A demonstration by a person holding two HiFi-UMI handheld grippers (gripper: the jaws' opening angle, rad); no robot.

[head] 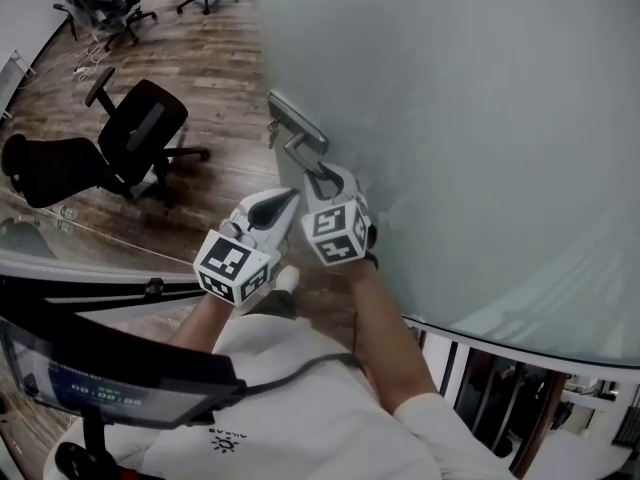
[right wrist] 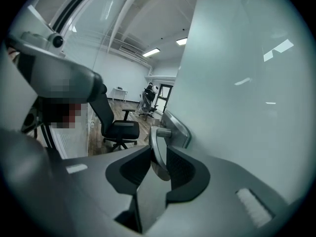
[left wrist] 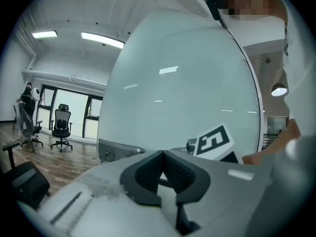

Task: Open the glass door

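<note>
The frosted glass door [head: 450, 118] fills the right of the head view and stands swung ajar. Its metal lever handle [head: 302, 154] hangs from a steel lock plate [head: 296, 121] at the door's edge. My right gripper [head: 322, 180] is shut on the lever; in the right gripper view the handle [right wrist: 157, 144] sits pinched between the dark pads, with the lock plate [right wrist: 177, 128] just beyond. My left gripper [head: 286, 204] hovers beside the right one, left of the handle. Its jaws [left wrist: 163, 154] meet at the tips with nothing between them. The door [left wrist: 187, 98] rises ahead of it.
A black office chair [head: 140, 133] stands on the wooden floor [head: 220, 78] left of the door; it also shows in the right gripper view [right wrist: 117, 127]. More chairs [head: 110, 3] stand far back. A glass partition with a dark rail [head: 90, 283] runs across the lower left.
</note>
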